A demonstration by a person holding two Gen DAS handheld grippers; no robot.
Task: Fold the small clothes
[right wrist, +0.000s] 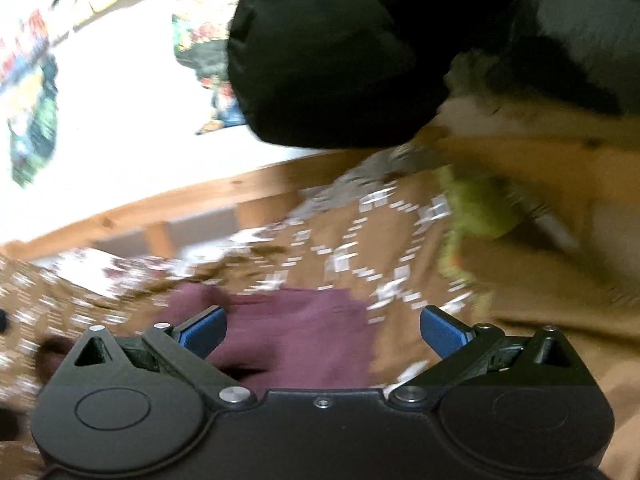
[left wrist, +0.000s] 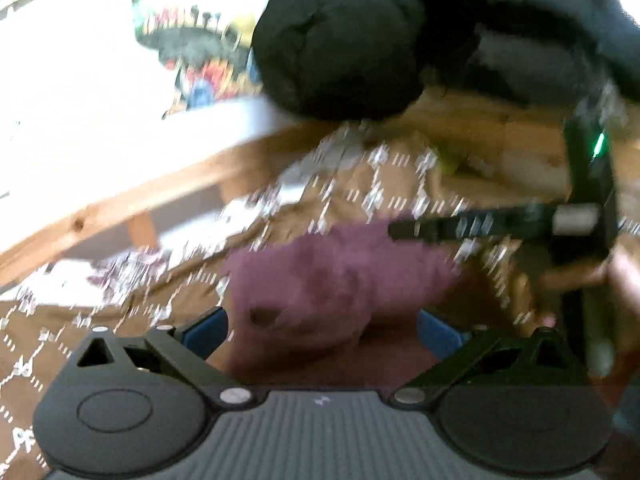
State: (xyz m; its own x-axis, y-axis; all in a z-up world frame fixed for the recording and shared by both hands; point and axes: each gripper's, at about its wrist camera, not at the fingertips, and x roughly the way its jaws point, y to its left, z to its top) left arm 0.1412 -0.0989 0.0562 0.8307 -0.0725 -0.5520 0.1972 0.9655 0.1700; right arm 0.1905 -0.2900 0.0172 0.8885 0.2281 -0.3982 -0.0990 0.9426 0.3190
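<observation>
A small maroon garment (left wrist: 340, 280) lies bunched on a brown patterned blanket (left wrist: 384, 184). It also shows in the right wrist view (right wrist: 296, 332). My left gripper (left wrist: 320, 332) is open, its blue pads on either side of the garment's near part. My right gripper (right wrist: 322, 330) is open just above the garment's near edge. The right gripper also shows in the left wrist view (left wrist: 400, 232), at the right over the blanket. Both views are blurred by motion.
A black padded jacket (left wrist: 344, 36) hangs over the far side, also seen in the right wrist view (right wrist: 332, 56). A yellow-green cloth (right wrist: 476, 208) lies on the blanket to the right. A wooden frame edge (left wrist: 120, 208) runs along the left, with a white floor beyond.
</observation>
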